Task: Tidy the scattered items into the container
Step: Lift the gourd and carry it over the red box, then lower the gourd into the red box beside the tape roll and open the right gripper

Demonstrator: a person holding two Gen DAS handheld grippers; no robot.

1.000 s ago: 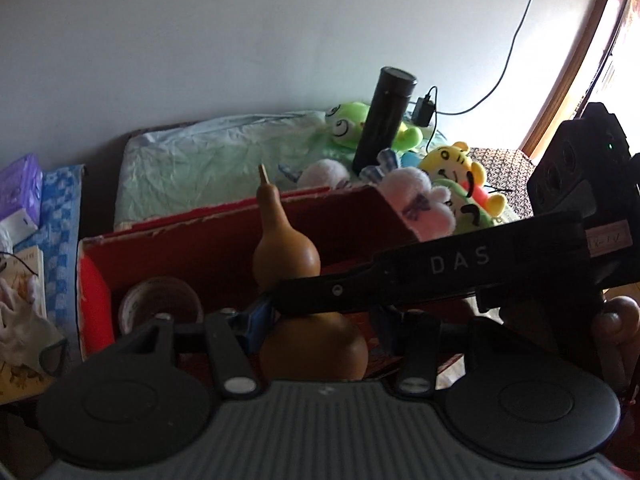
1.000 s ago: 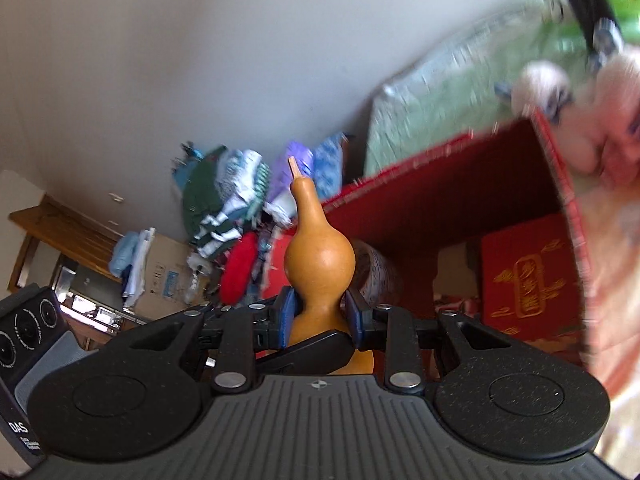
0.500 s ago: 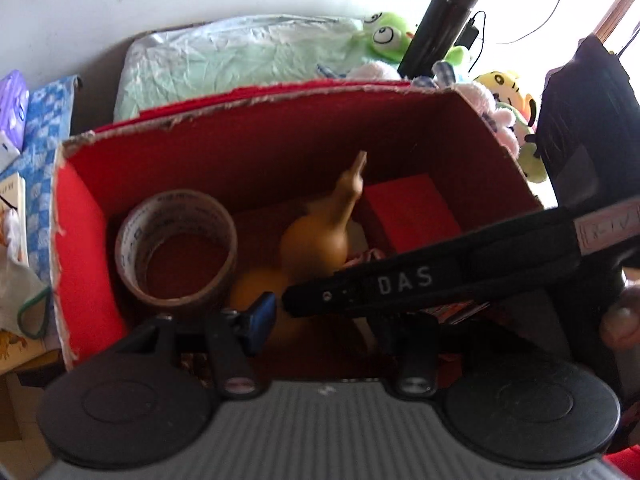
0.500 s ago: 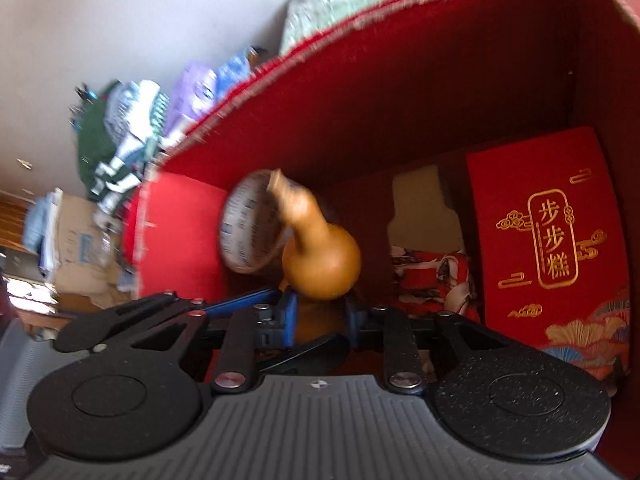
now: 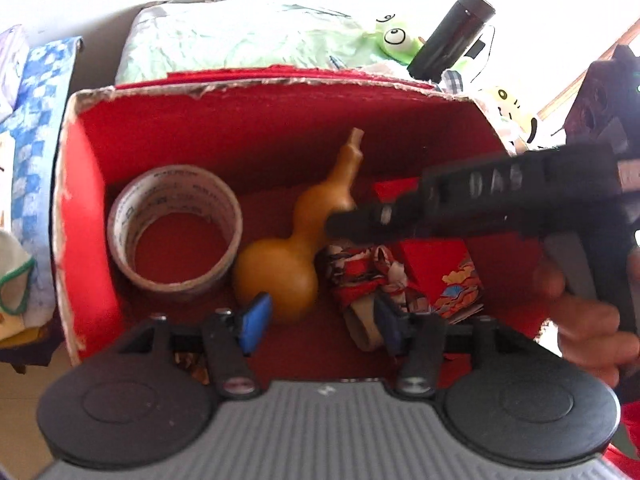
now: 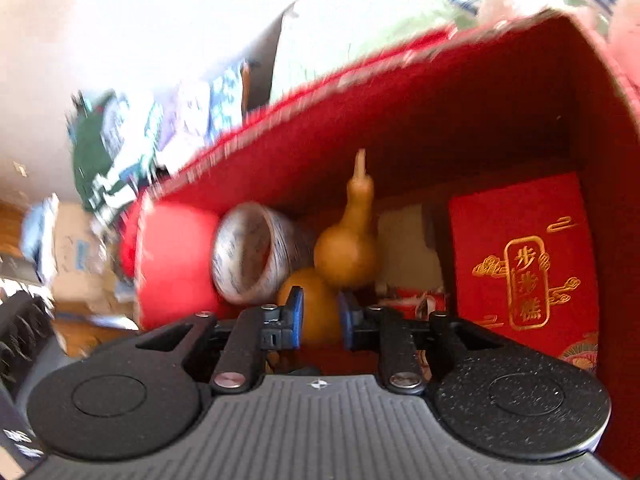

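A tan gourd leans on the floor of the red box, its stem toward the back wall. In the left wrist view my right gripper reaches in from the right, tips at the gourd's narrow waist. Its own view shows the blue pads of the right gripper shut close on the gourd. My left gripper stands over the box's front, jaws opening; the bulb sits by the left pad, not pinched. A tape roll lies left of the gourd. A hand holds the right gripper.
Inside the box lie a red packet with gold characters and a patterned cloth bundle. Behind the box are pale green bedding, a black flask and plush toys. A blue checked cloth lies left.
Both grippers sank from above the rim into the box. The gourd went from upright in the air to leaning on the box floor. The left jaws spread wider.
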